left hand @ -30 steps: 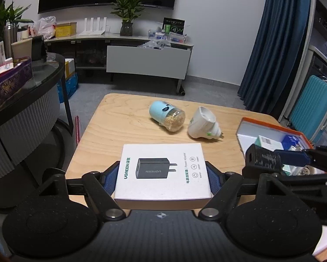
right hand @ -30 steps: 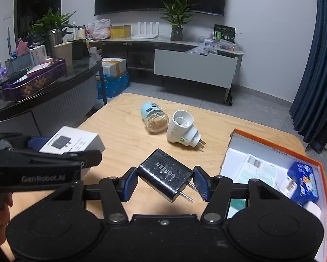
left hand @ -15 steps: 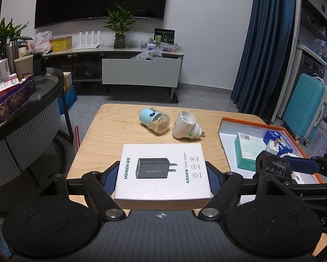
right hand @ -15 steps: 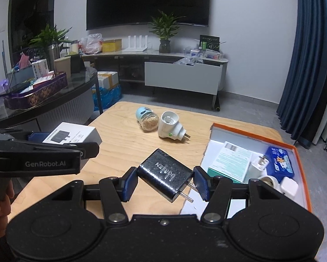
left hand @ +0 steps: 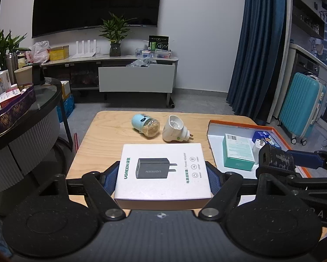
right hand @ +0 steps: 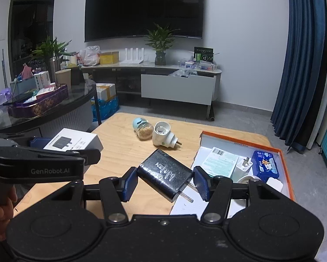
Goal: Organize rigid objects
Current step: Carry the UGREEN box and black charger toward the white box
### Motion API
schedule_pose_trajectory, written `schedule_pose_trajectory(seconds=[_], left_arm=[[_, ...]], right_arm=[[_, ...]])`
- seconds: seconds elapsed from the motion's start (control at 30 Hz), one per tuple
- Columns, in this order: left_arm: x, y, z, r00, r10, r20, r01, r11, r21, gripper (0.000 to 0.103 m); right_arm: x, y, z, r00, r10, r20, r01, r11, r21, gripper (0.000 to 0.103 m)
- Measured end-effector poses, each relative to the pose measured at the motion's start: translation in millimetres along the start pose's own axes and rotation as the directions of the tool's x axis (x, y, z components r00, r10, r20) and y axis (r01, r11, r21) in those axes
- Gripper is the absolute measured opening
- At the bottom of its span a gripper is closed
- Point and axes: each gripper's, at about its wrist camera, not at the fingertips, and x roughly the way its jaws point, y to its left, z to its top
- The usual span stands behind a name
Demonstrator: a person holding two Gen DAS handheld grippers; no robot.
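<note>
My left gripper (left hand: 162,171) is shut on a white UGREEN charger box (left hand: 163,171), held flat above the near edge of the wooden table (left hand: 111,135). My right gripper (right hand: 165,180) is shut on a black charger (right hand: 165,173), tilted with its prongs toward the lower right, over the left edge of the orange-rimmed tray (right hand: 284,170). The same black charger (left hand: 276,158) shows at the right of the left wrist view, and the white box (right hand: 72,142) at the left of the right wrist view. A blue-capped toothpick jar (left hand: 145,126) and a white plug adapter (left hand: 175,129) lie on the table.
The tray (left hand: 240,124) holds a teal box (left hand: 237,154), a blue packet (right hand: 264,163) and small white adapters (right hand: 244,163). A dark round glass table (left hand: 21,113) with boxes stands at the left. A teal suitcase (left hand: 301,107) and blue curtain (left hand: 257,43) are at the right.
Both grippers have pulled back and risen with their loads; the table and tray look smaller and farther off. The black charger now hangs over the tray's left edge.
</note>
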Motion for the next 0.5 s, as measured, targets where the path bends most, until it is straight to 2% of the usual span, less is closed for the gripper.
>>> schedule_pose_trajectory(seconds=[0.5], left_arm=[[-7.6, -25.4, -2.9, 0.998, -0.053, 0.013, 0.053, 0.998, 0.03, 0.079]], right_arm=[[-29.3, -20.9, -10.3, 0.998, -0.045, 0.038, 0.043, 0.998, 0.04, 0.068]])
